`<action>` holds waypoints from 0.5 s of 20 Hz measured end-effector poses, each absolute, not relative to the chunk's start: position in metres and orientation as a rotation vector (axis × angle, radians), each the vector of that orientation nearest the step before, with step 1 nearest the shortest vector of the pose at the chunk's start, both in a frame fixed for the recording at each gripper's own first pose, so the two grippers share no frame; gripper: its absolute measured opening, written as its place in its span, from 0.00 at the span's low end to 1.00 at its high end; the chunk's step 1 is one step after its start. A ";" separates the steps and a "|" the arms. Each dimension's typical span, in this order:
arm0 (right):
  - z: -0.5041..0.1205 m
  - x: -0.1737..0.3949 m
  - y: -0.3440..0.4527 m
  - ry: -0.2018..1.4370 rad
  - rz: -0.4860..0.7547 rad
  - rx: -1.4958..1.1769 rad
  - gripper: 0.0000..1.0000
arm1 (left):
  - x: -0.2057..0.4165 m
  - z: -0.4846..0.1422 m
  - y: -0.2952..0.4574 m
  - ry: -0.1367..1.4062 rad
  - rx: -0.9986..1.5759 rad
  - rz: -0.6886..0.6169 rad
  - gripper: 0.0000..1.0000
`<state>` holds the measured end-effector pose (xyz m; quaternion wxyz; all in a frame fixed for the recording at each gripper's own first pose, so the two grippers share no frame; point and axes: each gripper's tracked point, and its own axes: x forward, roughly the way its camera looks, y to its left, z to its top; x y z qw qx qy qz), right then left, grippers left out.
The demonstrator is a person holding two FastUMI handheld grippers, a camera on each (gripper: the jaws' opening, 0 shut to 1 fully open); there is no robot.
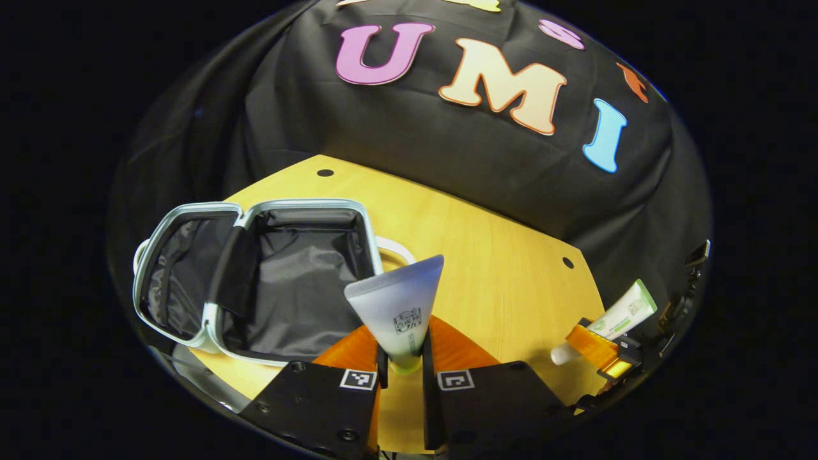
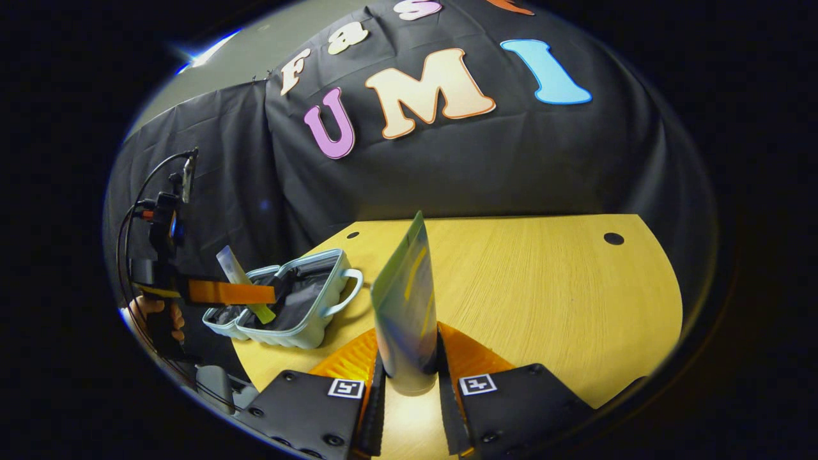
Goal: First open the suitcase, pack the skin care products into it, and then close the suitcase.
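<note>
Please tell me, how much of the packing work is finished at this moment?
Opening is done: the suitcase lies open, lining bare. In hand: the left gripper grips a frosted tube, the right gripper a green tube. Both tubes still need packing, then the closing.

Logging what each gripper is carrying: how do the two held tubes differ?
The frosted tube in the left gripper is translucent grey-white with a greenish cap end; the green-white tube in the right gripper is opaque. In the right gripper view, the frosted tube hangs over the open suitcase, the other over bare table. Both are clamped near the cap.
</note>
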<state>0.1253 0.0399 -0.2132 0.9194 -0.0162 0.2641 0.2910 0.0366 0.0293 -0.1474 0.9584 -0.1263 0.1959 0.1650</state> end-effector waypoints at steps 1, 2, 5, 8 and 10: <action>-0.209 0.123 0.044 0.545 0.602 -0.035 0.36 | 0.031 -0.148 0.037 0.416 -0.261 0.333 0.20; -0.205 0.121 0.049 0.548 0.607 -0.031 0.40 | 0.027 -0.150 0.045 0.435 -0.261 0.330 0.20; -0.199 0.114 0.071 0.556 0.620 -0.042 0.36 | 0.022 -0.165 0.080 0.523 -0.250 0.329 0.20; -0.196 0.105 0.099 0.557 0.623 -0.055 0.39 | 0.026 -0.184 0.108 0.620 -0.292 0.300 0.20; -0.199 0.101 0.124 0.577 0.620 -0.057 0.39 | 0.026 -0.201 0.125 0.701 -0.339 0.297 0.20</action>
